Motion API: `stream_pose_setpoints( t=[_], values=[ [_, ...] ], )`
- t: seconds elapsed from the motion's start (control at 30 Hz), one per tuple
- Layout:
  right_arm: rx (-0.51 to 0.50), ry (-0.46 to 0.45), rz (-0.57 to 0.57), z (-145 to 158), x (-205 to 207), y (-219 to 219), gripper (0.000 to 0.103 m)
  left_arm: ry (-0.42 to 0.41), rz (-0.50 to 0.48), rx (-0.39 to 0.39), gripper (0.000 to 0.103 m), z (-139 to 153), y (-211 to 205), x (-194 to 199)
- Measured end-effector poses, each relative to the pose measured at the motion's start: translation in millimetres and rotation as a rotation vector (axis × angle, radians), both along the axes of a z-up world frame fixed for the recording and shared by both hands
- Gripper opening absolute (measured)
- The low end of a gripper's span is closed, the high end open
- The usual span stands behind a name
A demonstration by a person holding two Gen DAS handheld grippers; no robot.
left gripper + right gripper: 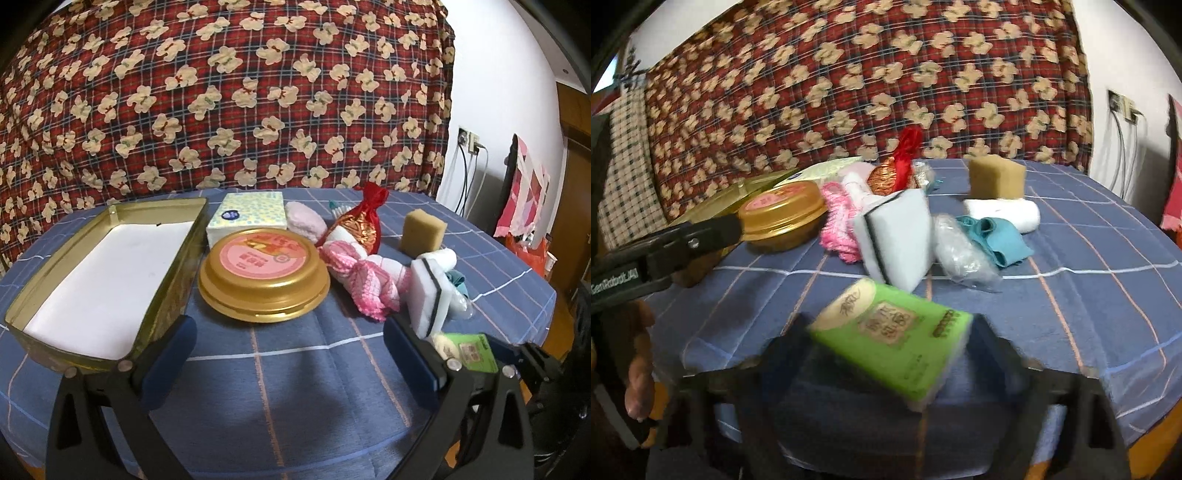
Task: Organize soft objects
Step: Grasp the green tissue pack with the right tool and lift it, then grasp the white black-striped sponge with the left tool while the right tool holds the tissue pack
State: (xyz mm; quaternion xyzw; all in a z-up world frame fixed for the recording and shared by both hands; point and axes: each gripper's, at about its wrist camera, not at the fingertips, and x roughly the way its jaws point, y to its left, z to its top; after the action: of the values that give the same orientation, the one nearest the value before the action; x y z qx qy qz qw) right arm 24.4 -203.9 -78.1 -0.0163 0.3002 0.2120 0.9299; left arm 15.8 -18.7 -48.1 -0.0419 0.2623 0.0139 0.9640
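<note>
Behind our blue checked counter hangs a bear quilt. We are closing the right gripper around the green sponge pack at six o'clock; squeeze it squarely. Our left gripper is hovering wide apart, tilted down, beside the gold tin at nine o'clock

Left hand-held gripper, lower frame: jaws wide apart, nothing between. Right hand-held gripper, lower centre, blurred: jaws flank a green packet; contact unclear.
</note>
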Motion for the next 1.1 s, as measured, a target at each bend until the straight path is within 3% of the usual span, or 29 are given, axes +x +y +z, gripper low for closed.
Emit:
stream_pose_setpoints(
  t=[0.17,0.33,0.63,0.83,1.03,1.1],
  values=[
    [0.022,-0.071,0.012,8.7,-10.4,-4.6,0.083,0.004,-0.005,0.022,0.103,1.7,-9.1,4.4],
    [0.041,-0.188,-0.080,28.5,-17.8,-23.7,0.083,-0.008,-0.014,0.022,0.102,8.9,-15.8,9.5],
    [0.091,-0.181,-0.215,30.5,1.6,-66.6,0.083,0.002,-0.112,0.059,0.102,13.2,-59.9,33.3],
    [0.114,-0.183,-0.264,32.0,12.3,-87.6,0.083,0.055,-0.172,0.059,0.095,7.1,-83.0,56.7],
    [0.125,-0.177,-0.265,28.1,14.4,-90.8,0.083,0.127,-0.253,0.059,0.058,-4.8,-105.3,71.1],
    [0.126,-0.178,-0.261,27.4,14.8,-91.2,0.083,0.125,-0.266,0.065,0.026,-7.1,-109.4,70.5]
  ],
)
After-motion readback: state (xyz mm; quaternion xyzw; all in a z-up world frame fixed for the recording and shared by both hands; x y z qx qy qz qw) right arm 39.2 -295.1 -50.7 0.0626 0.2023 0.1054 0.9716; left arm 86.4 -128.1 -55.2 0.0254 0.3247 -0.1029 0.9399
